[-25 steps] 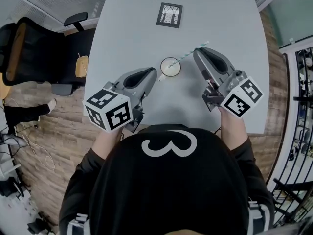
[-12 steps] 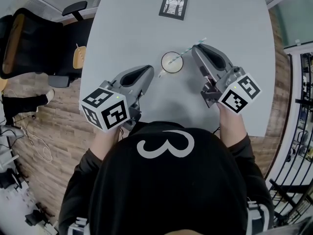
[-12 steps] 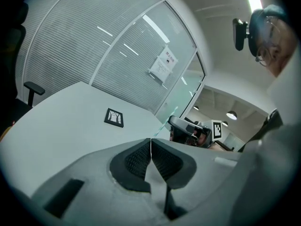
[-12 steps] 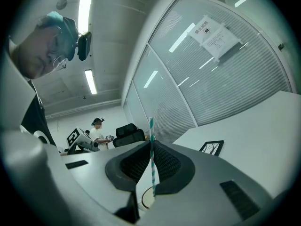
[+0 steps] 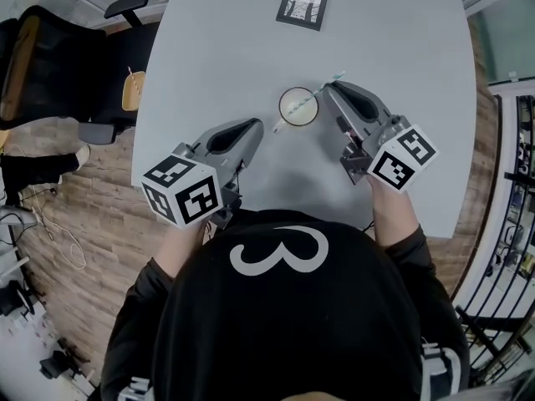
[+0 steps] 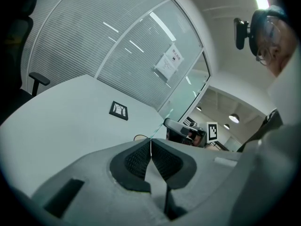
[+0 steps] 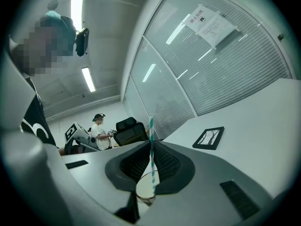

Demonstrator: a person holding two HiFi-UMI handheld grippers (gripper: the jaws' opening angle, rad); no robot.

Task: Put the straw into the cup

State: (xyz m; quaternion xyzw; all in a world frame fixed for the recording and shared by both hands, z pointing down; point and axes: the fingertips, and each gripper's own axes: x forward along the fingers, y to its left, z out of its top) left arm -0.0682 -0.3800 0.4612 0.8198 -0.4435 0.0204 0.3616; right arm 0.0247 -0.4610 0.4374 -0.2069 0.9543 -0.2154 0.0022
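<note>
While the left gripper [image 5: 259, 125] sits closed, right gripper [image 5: 328, 88] jaws clamp the straw [image 5: 306, 103] over the cup [image 5: 282, 111].

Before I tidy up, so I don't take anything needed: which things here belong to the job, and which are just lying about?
In use: straw, cup, right tongs gripping the straw.
Lying about: framed picture, office chair, left tongs, shut, empty.

Office meeting room, pale grey table [image 5: 217, 65], black swivel chair [image 5: 79, 57] at ten o'clock, glass partition walls [image 6: 70, 46] with blinds (a notice [image 6: 169, 63] taped on), ceiling strip lights [image 7: 76, 4].
</note>
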